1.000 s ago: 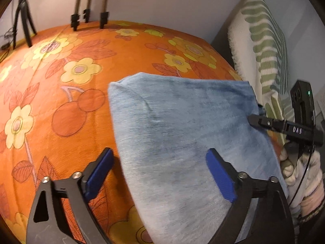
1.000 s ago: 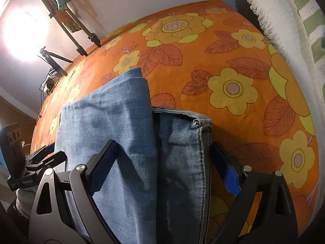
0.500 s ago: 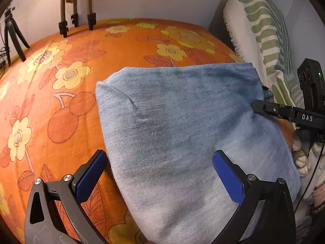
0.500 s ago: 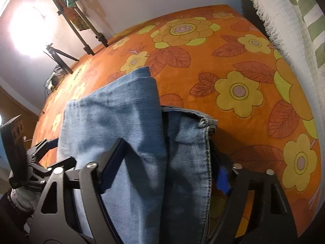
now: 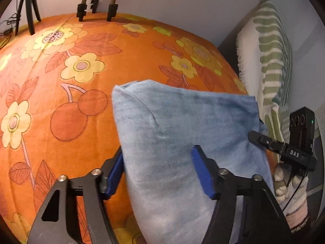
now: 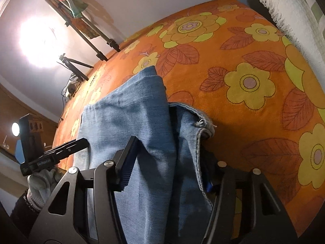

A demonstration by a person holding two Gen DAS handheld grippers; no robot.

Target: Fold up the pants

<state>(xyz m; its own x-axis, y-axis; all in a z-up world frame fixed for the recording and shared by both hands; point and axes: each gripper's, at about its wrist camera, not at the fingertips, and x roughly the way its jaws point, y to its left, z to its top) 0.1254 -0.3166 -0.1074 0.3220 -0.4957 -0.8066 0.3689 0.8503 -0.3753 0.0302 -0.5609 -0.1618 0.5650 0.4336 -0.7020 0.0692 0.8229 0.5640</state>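
Folded light-blue jeans [image 5: 182, 118] lie on an orange flowered bedspread [image 5: 71, 81]. My left gripper [image 5: 158, 152] straddles their near left part and its jaws are closing; the left pad [image 5: 115, 174] touches the fold edge and the right pad [image 5: 203, 172] rests on top of the cloth. In the right wrist view the jeans [image 6: 132, 109] run between the closing jaws of my right gripper [image 6: 169, 148]. Its left pad [image 6: 128, 162] lies on the denim, while the waistband corner [image 6: 203, 124] hides the right pad. Cloth is rucked into a ridge between them.
A green-striped white blanket [image 5: 270, 50] stands along the bed's right side. Tripod legs [image 5: 95, 10] and a smaller tripod [image 5: 30, 10] stand at the far edge by the wall. A bright lamp [image 6: 38, 40] glares at the left. Gloved hands [image 5: 288, 183] hold both grippers.
Both grippers' jaws have narrowed around the jeans. The left view has rolled slightly, and the cloth in the right gripper has bunched up more.
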